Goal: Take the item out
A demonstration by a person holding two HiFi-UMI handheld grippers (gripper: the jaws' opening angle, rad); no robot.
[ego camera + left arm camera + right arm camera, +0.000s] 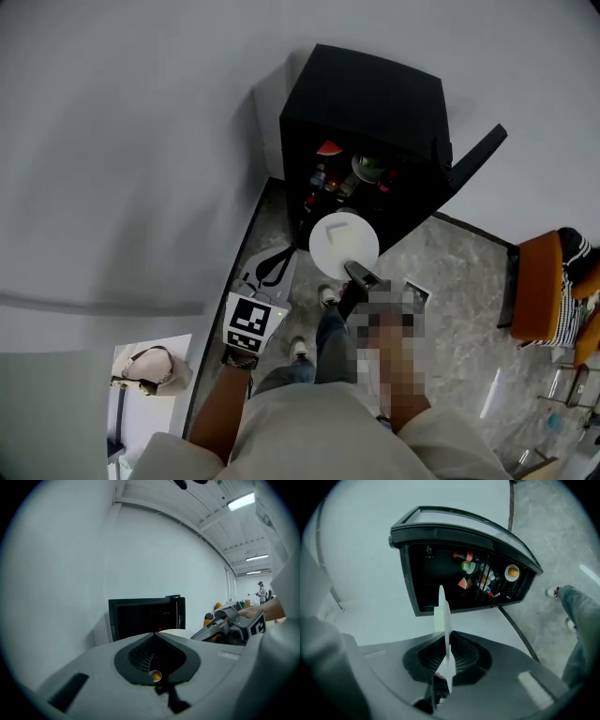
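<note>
A black cabinet [375,103] stands open against the white wall, with several food items [352,173] on its shelves: a red slice, a green piece, small bottles. My right gripper [351,269] is shut on the rim of a round white plate [343,243], held just in front of the cabinet's opening. In the right gripper view the plate [442,613] stands edge-on between the pads [461,656], with the cabinet [454,531] beyond it. My left gripper [270,266] hangs lower left of the plate; its jaws [154,641] are shut with nothing in them.
The cabinet door [478,155] swings open to the right. An orange chair [539,286] with striped cloth stands at the right. A handbag [145,367] lies at lower left. The person's feet [300,349] stand on grey stone floor. The white wall [131,169] fills the left.
</note>
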